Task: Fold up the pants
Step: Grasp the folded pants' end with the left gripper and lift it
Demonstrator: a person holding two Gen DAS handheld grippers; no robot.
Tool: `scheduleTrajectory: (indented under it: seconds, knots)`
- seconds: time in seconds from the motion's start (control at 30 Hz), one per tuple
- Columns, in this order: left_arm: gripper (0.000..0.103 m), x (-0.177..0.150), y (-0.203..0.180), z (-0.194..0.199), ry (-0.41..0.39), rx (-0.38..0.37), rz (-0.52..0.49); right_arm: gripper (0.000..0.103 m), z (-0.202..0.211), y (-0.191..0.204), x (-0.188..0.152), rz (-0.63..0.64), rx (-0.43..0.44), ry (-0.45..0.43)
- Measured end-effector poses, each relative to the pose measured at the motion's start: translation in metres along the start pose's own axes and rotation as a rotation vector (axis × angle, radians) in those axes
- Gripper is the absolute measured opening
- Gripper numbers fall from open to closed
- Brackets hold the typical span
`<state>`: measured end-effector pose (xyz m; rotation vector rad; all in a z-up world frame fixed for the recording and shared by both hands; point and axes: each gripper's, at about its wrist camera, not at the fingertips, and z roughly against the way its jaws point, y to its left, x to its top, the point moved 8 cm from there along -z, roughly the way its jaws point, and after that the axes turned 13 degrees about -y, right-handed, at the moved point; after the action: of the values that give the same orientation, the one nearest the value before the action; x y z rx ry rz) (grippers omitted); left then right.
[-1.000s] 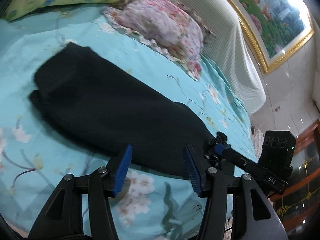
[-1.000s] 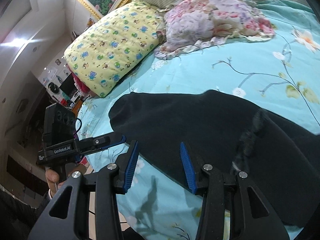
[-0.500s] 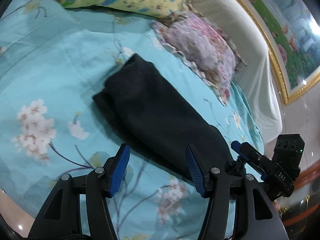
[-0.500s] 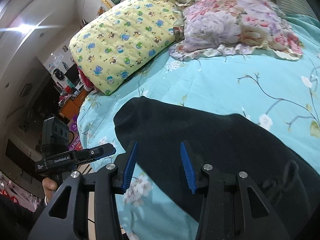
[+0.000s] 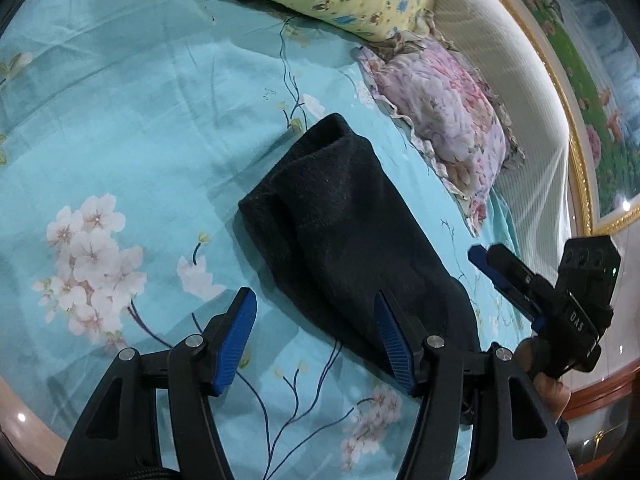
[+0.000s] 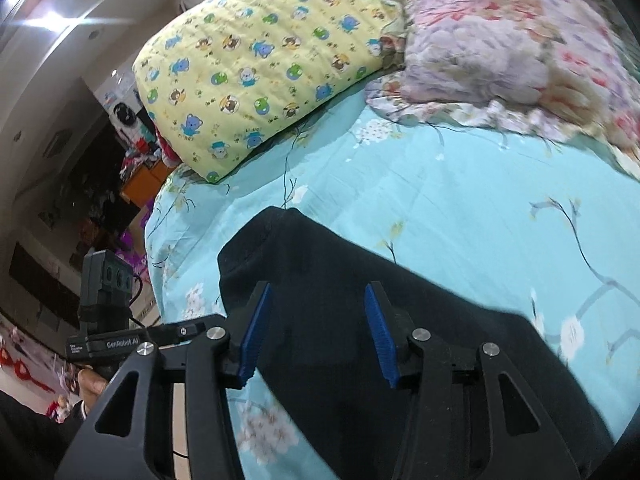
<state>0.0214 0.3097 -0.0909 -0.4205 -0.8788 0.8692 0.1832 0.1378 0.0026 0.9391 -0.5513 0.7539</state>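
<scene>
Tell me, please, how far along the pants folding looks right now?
Done: the black pants lie as a long doubled strip on the teal sheet. In hand: nothing; left gripper and right gripper are both open above them. Left: probably folding the strip shorter.

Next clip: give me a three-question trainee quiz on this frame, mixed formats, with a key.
1. True or false: the left gripper is clamped on the black pants.
2. Which pillow lies nearer the pants' far end? A) the yellow pillow B) the pink floral pillow C) cannot tell
3. Fill in: the pants lie on a ____ floral bedsheet.

Key
1. False; its jaws are open and hold nothing, like the right gripper.
2. B
3. turquoise
</scene>
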Motion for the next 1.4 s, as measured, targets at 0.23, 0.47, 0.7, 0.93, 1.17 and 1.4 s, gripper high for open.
scheduleTrajectory:
  seconds: [0.23, 0.47, 0.7, 0.93, 1.17, 1.4]
  knots:
    - [0.064, 0.004, 0.002, -0.014, 0.005, 0.013, 0.040, 0.050, -0.042, 0.012, 0.013, 0.093, 0.042, 0.082]
    - [0.065, 0.013, 0.005, -0.025, 0.005, 0.013, 0.068, 0.050, -0.091, 0.014, 0.019, 0.144, 0.071, 0.177]
    - [0.064, 0.018, 0.006, -0.033, -0.010, 0.012, 0.086, 0.050, -0.137, 0.028, 0.010, 0.201, 0.110, 0.286]
    - [0.030, 0.020, 0.001, -0.038, -0.008, 0.036, 0.046, 0.027, -0.144, 0.026, 0.006, 0.175, 0.125, 0.290]
    - [0.022, 0.027, -0.034, -0.022, -0.048, -0.002, -0.056, 0.019, -0.112, 0.025, 0.019, 0.120, 0.145, 0.202]
    - [0.022, 0.026, -0.083, 0.002, -0.073, -0.077, -0.116, 0.018, -0.058, 0.026, 0.042, 0.074, 0.170, 0.081]
